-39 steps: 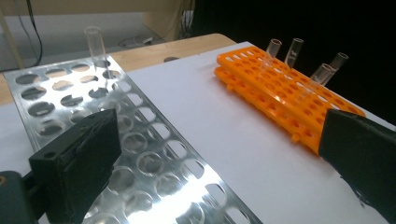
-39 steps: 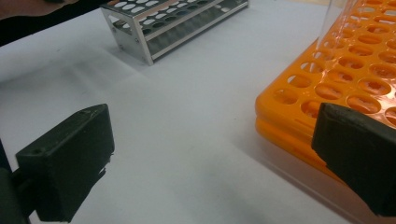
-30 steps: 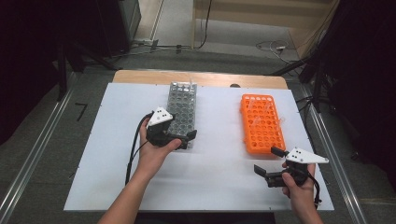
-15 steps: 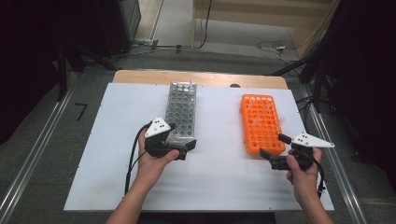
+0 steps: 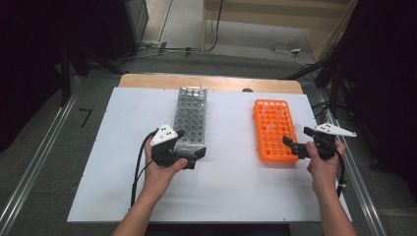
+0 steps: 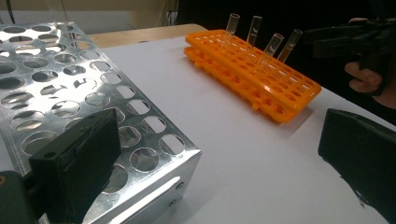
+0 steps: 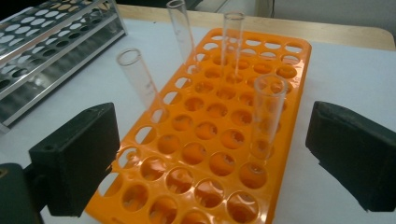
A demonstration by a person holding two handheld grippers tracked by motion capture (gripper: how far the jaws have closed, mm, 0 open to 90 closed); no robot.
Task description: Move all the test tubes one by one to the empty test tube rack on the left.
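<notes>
An orange tube rack [image 5: 272, 130] lies on the right of the white board, with several clear glass test tubes [image 7: 268, 116] standing in it. A silver metal rack [image 5: 191, 118] lies left of centre. My left gripper [image 5: 195, 158] is open at the metal rack's near right corner [image 6: 177, 154], its left jaw over the rack's holes, nothing between the jaws. My right gripper [image 5: 296, 140] is open at the orange rack's near right corner. In the right gripper view [image 7: 210, 158] its jaws straddle the rack's near end [image 7: 201, 186] and hold nothing.
The white board [image 5: 236, 196] has bare room between the racks and along its near edge. A clear tube [image 6: 53, 9] stands at the metal rack's far end. Dark floor, rails and cables surround the table. In the left gripper view the right gripper [image 6: 345, 39] hovers beyond the orange rack [image 6: 261, 74].
The right gripper has moved forward and inward from the board's near right corner to the orange rack. The left gripper has drawn back to the metal rack's near end.
</notes>
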